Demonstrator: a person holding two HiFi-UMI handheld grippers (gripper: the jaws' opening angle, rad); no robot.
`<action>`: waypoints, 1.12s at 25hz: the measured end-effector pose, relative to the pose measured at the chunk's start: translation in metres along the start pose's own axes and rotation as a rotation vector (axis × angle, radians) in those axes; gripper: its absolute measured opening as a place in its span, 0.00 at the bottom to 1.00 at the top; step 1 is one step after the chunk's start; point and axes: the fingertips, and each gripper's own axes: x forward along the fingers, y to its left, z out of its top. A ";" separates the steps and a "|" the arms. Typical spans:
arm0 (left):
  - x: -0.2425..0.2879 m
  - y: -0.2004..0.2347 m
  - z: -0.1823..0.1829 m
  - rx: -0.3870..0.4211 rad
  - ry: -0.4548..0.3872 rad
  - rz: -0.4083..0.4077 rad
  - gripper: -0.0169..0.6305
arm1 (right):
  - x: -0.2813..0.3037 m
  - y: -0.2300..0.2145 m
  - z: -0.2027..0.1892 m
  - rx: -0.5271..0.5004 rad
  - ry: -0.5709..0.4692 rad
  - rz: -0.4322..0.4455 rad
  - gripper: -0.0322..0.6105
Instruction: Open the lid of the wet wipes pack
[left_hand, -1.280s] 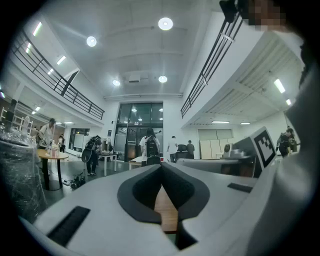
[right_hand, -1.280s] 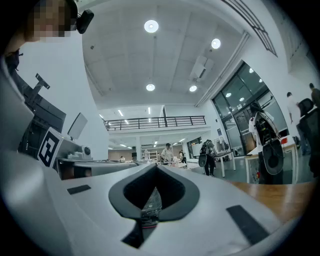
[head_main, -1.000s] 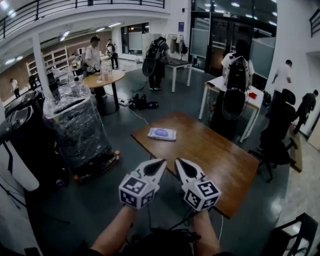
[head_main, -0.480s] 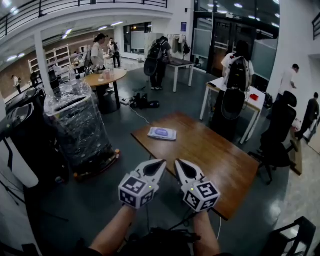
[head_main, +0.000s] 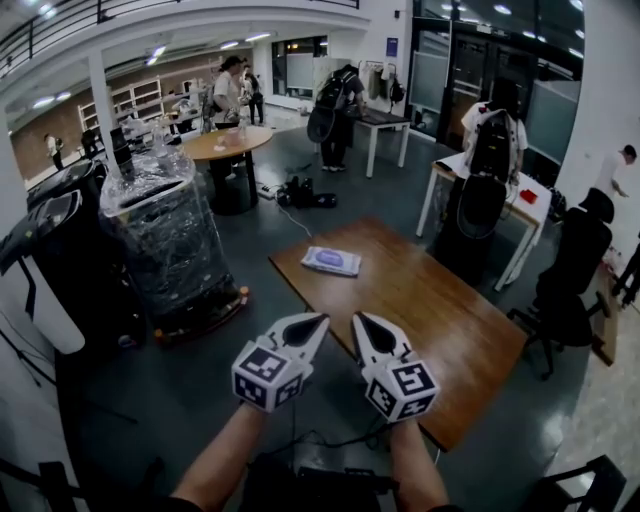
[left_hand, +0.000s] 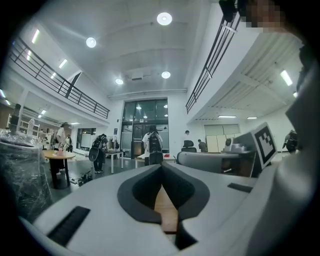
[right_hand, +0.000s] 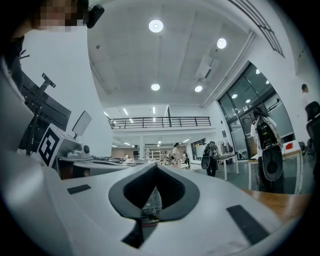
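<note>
— So, what are the grippers doing?
— Nearest me, the left gripper (head_main: 318, 322) and right gripper (head_main: 358, 320) are held side by side, both clenched on nothing, by the near edge of the wooden table (head_main: 440, 320).
— And the wet wipes pack (head_main: 331, 260)?
— Lying flat near the table's far corner, well apart from both. Beyond it, people stand by a round table (head_main: 225, 143).
</note>
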 end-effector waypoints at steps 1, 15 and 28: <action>0.003 0.001 0.000 -0.002 0.007 0.005 0.02 | 0.000 -0.004 0.000 0.005 0.000 0.004 0.07; 0.058 0.087 -0.017 -0.029 0.014 -0.035 0.02 | 0.077 -0.049 -0.022 0.003 0.039 -0.054 0.07; 0.120 0.183 -0.046 -0.053 0.062 -0.204 0.02 | 0.182 -0.083 -0.045 -0.009 0.080 -0.226 0.07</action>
